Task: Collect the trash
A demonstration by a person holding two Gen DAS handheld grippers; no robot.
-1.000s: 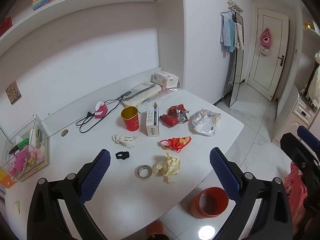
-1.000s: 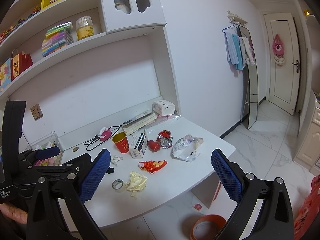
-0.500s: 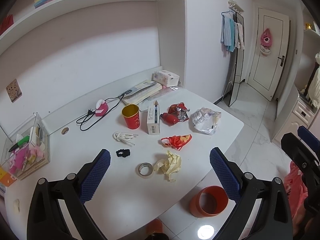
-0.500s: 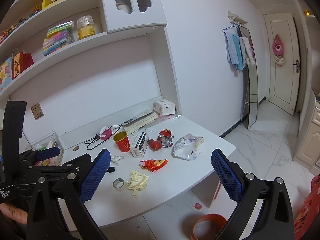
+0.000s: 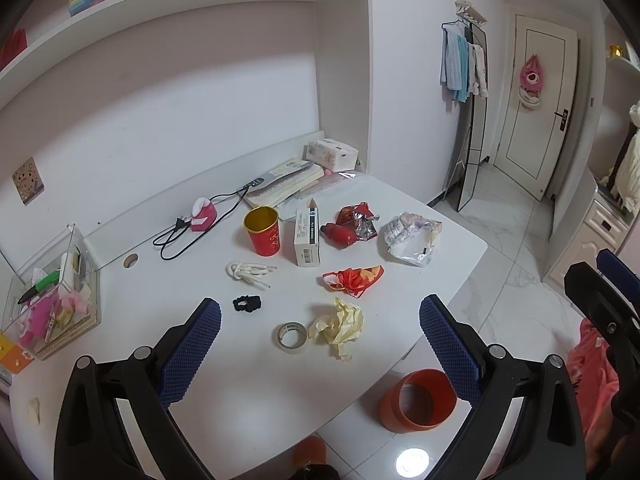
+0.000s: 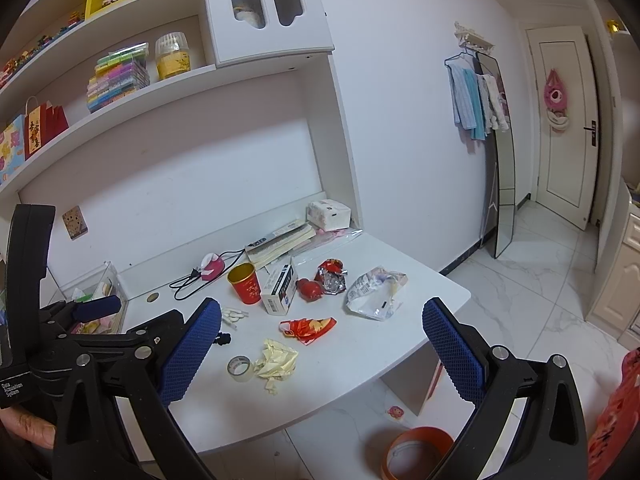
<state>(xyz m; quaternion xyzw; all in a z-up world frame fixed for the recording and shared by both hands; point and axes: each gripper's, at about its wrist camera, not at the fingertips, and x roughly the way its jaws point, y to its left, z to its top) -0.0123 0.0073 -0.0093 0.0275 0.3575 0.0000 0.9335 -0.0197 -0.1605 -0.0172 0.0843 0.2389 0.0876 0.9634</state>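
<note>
Trash lies scattered on the white desk (image 5: 248,400): a crumpled yellow paper (image 5: 340,326) (image 6: 278,362), a red wrapper (image 5: 354,278) (image 6: 310,326), a red and silver foil packet (image 5: 352,226) (image 6: 330,276) and a crinkled clear bag (image 5: 412,238) (image 6: 376,294). An orange bin (image 5: 416,400) (image 6: 416,454) stands on the floor below the desk's front edge. My left gripper (image 5: 318,350) hovers open above the near part of the desk with nothing in it. Farther back and higher, my right gripper (image 6: 320,350) is also open and holds nothing.
Also on the desk are a tape roll (image 5: 292,337), a black hair tie (image 5: 247,304), a white cord (image 5: 244,272), a red cup (image 5: 262,230), a small box (image 5: 307,236), books (image 5: 284,188), a tissue box (image 5: 332,154) and a clear organiser (image 5: 48,300). A mirror (image 5: 470,140) leans on the wall.
Both grippers have drifted slightly closer to the desk, so the items look a little larger and lower. Nothing on the desk has moved.
</note>
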